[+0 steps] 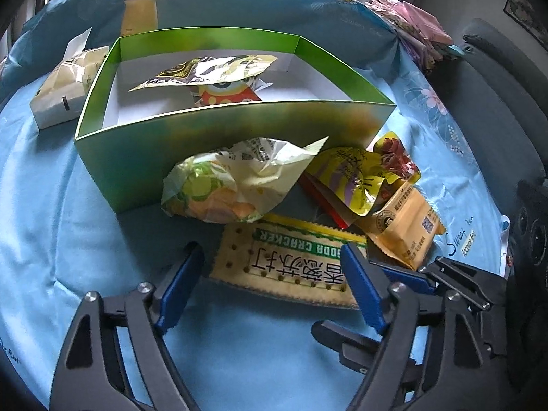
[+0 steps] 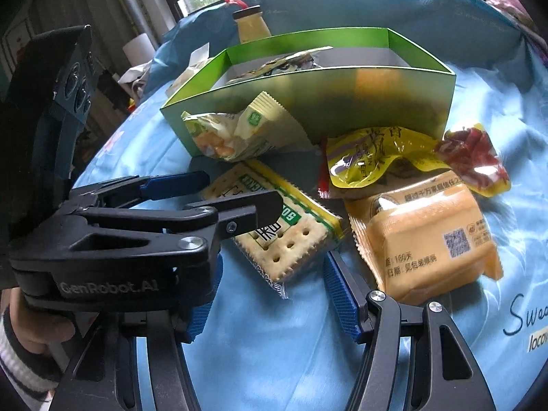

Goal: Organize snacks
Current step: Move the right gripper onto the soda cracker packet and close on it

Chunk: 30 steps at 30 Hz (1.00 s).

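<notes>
A green box stands on the blue cloth and holds two snack packets. In front of it lie a pale chip bag, a soda cracker pack, a yellow packet, an orange bread pack and a red-and-yellow packet. My left gripper is open, its fingers straddling the cracker pack. My right gripper is open, low beside the cracker pack's near corner; it also shows in the left wrist view.
A yellow drink bottle stands behind the box. A white carton lies left of the box. Folded pink cloth sits at the far right. A grey seat borders the right edge.
</notes>
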Each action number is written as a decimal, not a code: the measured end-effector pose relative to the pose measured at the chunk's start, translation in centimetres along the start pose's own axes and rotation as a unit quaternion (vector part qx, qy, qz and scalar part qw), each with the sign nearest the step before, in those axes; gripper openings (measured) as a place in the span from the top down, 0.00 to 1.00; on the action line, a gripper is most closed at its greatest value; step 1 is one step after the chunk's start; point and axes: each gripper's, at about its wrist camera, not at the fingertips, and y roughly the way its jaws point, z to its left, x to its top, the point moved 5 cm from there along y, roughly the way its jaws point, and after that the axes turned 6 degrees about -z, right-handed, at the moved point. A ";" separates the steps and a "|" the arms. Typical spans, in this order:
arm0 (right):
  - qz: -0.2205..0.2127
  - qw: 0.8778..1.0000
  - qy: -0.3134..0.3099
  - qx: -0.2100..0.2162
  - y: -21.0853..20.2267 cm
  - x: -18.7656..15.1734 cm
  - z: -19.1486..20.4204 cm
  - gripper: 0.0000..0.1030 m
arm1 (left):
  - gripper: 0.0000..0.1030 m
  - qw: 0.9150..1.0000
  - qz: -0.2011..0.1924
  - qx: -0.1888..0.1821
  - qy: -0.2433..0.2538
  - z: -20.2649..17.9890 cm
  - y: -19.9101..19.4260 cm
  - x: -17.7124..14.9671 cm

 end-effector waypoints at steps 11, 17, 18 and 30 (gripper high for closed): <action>-0.013 1.000 0.004 -0.011 0.0 0.2 -0.6 0.55 | 0.42 1.000 -0.005 0.013 0.006 0.6 -0.3 -0.5; -0.016 1.000 0.004 -0.009 -0.4 0.0 -0.5 0.58 | 0.45 1.000 -0.006 0.013 0.010 0.4 -1.1 -1.0; -0.017 1.000 0.005 -0.008 -0.5 -0.1 -0.5 0.59 | 0.45 1.000 -0.005 0.013 0.010 0.3 -1.4 -1.1; -0.023 1.000 -0.003 -0.011 -2.5 -0.7 0.1 0.65 | 0.46 1.000 -0.018 0.010 0.009 -0.7 -3.6 -1.5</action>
